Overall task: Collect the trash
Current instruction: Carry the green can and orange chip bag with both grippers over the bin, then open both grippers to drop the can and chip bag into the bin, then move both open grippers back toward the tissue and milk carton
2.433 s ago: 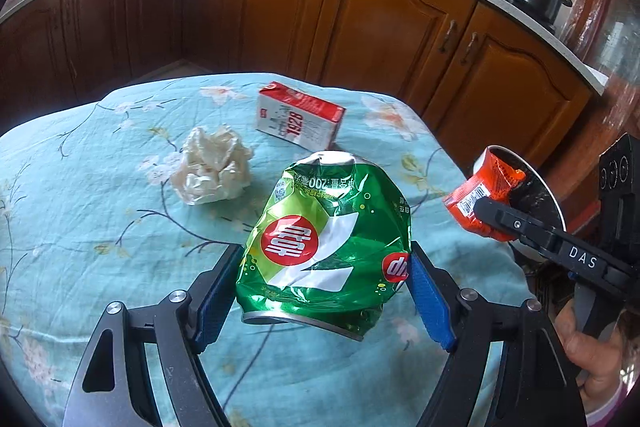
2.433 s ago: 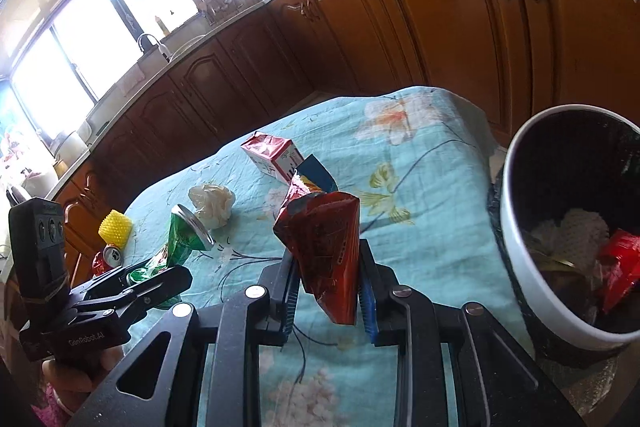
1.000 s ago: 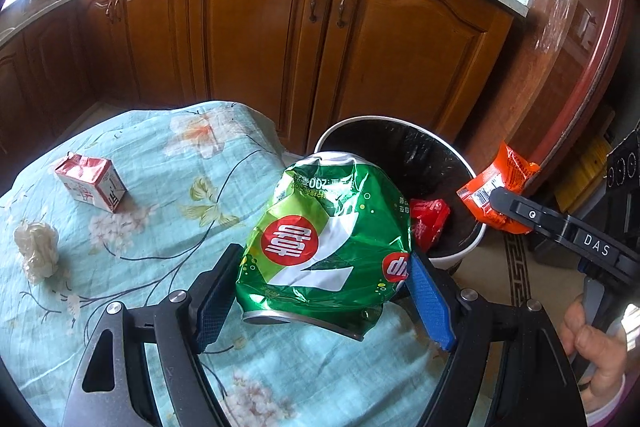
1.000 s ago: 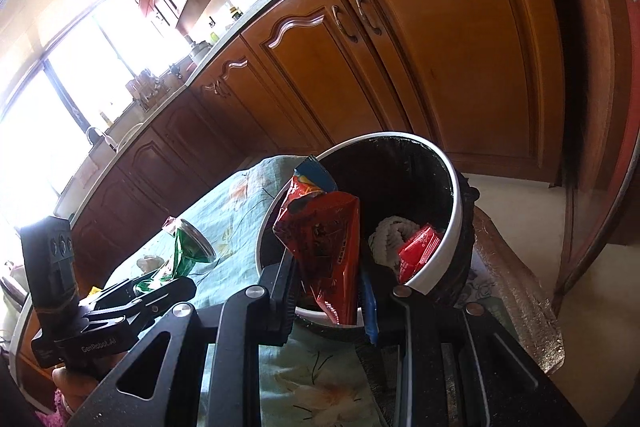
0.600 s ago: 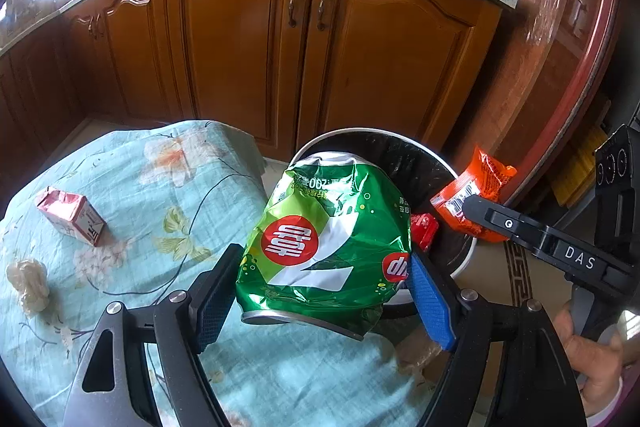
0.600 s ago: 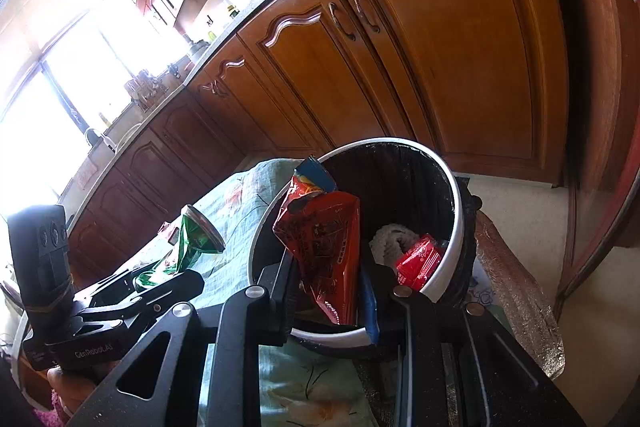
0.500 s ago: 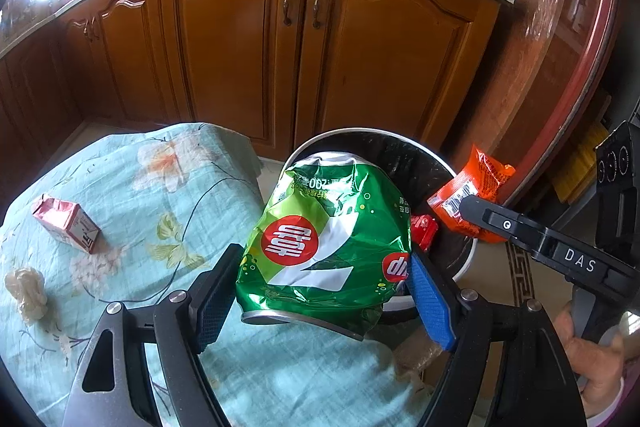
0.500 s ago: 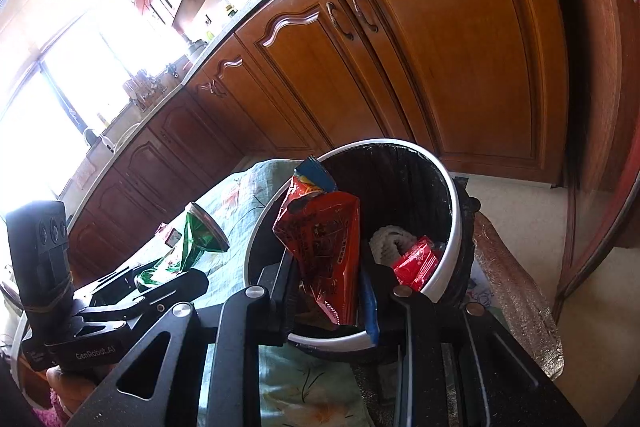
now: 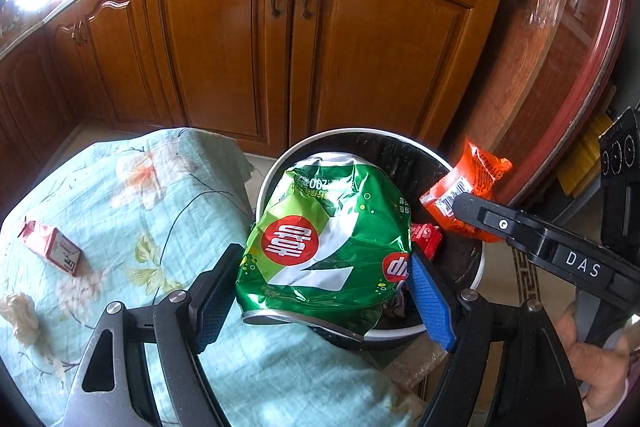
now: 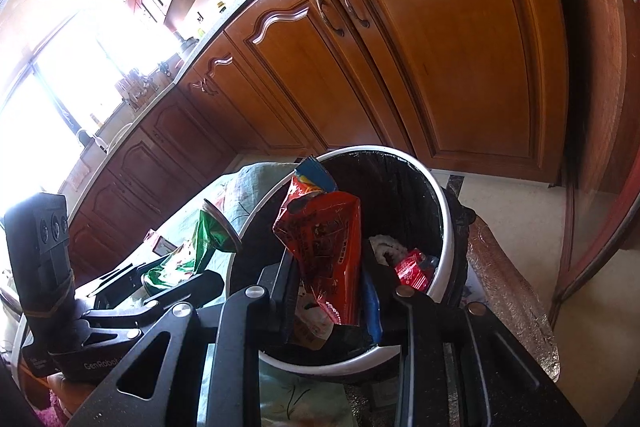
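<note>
A crushed green soda can (image 9: 324, 235) sits between the blue pads of my left gripper (image 9: 324, 267), which is shut on it. The can hangs over the near left rim of the white, black-lined trash bin (image 9: 360, 131). My right gripper (image 10: 328, 267) is shut on a red snack wrapper (image 10: 324, 239), held upright above the bin's (image 10: 448, 219) opening. In the left wrist view the wrapper (image 9: 476, 179) and right gripper (image 9: 464, 205) hover at the bin's right rim. In the right wrist view the left gripper (image 10: 180, 275) with the can (image 10: 208, 231) is at the left.
Inside the bin lie a red packet (image 10: 412, 267) and a white wad (image 10: 384, 245). On the teal floral tablecloth (image 9: 120, 195) remain a small red-and-white carton (image 9: 50, 247) and a crumpled tissue (image 9: 20, 315). Wooden cabinets (image 9: 280, 47) stand behind the bin.
Both grippers have carried their loads from over the table to the bin, which now sits closer and lower in both views. Both grips look the same.
</note>
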`<action>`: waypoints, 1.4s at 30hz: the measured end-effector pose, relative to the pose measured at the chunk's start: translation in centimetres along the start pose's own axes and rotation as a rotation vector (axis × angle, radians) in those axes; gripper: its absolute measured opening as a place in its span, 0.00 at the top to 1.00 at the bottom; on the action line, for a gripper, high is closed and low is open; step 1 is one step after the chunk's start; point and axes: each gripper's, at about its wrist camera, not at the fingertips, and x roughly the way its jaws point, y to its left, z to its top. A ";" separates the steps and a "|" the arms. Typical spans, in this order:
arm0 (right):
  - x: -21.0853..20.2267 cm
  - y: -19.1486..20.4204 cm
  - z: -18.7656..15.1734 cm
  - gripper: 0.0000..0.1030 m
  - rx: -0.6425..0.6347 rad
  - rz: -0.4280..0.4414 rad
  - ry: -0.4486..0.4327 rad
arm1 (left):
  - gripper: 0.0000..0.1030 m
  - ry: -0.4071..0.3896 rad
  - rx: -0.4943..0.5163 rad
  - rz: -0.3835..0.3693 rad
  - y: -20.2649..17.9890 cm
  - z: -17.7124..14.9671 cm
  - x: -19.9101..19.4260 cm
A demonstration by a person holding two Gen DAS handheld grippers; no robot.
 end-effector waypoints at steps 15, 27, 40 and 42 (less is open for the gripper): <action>1.1 -0.6 0.7 0.52 0.027 0.003 0.016 | 0.23 0.039 -0.004 -0.040 0.1 0.6 2.0; 0.4 -0.2 0.3 0.44 0.046 0.004 -0.004 | 0.22 0.023 -0.072 -0.044 2.8 -0.8 0.3; 1.4 5.1 -2.5 0.30 -0.032 0.078 0.037 | 0.22 -0.022 -0.239 0.025 8.6 -6.7 -5.3; 1.9 6.4 -3.1 0.27 -0.053 0.094 0.053 | 0.22 -0.028 -0.272 0.040 9.9 -8.0 -6.3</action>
